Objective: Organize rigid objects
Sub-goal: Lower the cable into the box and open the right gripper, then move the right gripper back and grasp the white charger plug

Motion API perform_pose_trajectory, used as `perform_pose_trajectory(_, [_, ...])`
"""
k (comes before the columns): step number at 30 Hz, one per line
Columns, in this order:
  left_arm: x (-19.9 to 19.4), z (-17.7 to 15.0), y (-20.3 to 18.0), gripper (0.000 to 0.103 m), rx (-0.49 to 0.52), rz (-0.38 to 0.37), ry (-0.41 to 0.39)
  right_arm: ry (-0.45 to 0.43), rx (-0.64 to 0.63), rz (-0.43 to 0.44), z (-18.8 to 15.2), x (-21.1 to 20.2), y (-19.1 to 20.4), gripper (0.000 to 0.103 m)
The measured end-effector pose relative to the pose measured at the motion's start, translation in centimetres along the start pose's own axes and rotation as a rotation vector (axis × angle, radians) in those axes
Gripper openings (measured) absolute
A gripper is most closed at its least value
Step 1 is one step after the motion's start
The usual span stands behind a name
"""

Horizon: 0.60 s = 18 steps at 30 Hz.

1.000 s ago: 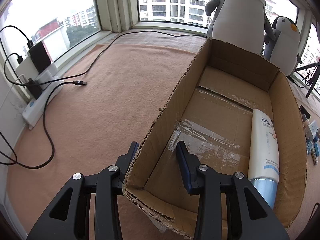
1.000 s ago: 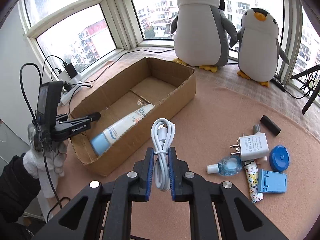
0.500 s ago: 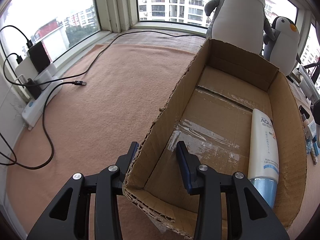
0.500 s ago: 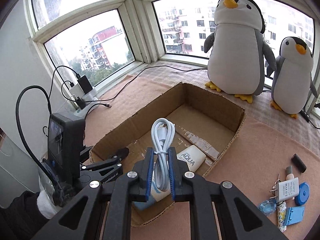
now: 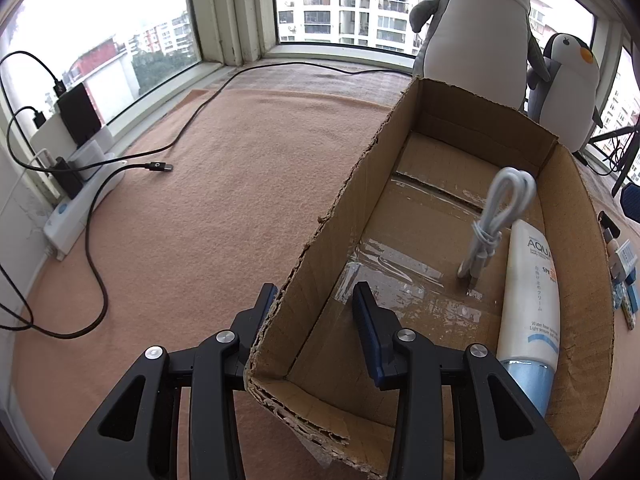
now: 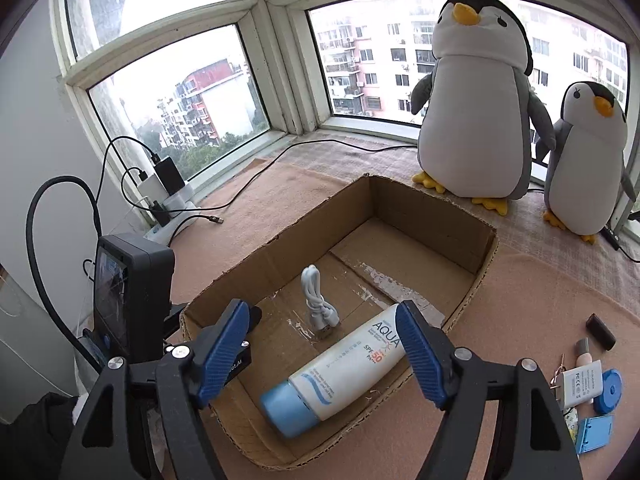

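**Cable in the box, right jaws wide and empty**

The right gripper [image 6: 324,344] hangs above the near end of the cardboard box [image 6: 486,258], its jaws spread wide with nothing between them. The left gripper [image 5: 316,300] straddles the box's near left wall, one finger outside and one inside, jaws parted and not pressing the card. Inside the box the bundled white cable [image 6: 318,304] stands on its plugs on the taped floor, just beside the sunscreen tube [image 6: 344,372] lying along the right wall. The box sits on a peach blanket [image 5: 224,184] in a bay window; two plush penguins [image 6: 476,96] stand beyond its far end, small items [image 6: 592,388] lie right of it, a power strip [image 5: 80,208] left
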<state>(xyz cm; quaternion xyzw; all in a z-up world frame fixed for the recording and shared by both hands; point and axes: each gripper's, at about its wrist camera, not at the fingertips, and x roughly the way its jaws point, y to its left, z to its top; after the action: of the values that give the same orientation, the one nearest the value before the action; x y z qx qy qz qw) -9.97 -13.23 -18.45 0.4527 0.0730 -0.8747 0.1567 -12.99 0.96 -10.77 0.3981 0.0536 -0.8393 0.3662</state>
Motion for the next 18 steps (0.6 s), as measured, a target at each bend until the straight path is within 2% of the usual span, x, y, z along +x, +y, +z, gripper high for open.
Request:
perform_pose_trajectory(8, [0.0,0.0,0.0,0.038,0.000,0.000,0.000,-0.003,0.027,-0.036,-0.6,-1.0,-1.6,0.072])
perform_pose_trajectory(18, [0.1,0.0,0.0,0.038,-0.001,-0.001,0.000,-0.040,0.092,-0.110,-1.4,-4.1,-6.1,0.072])
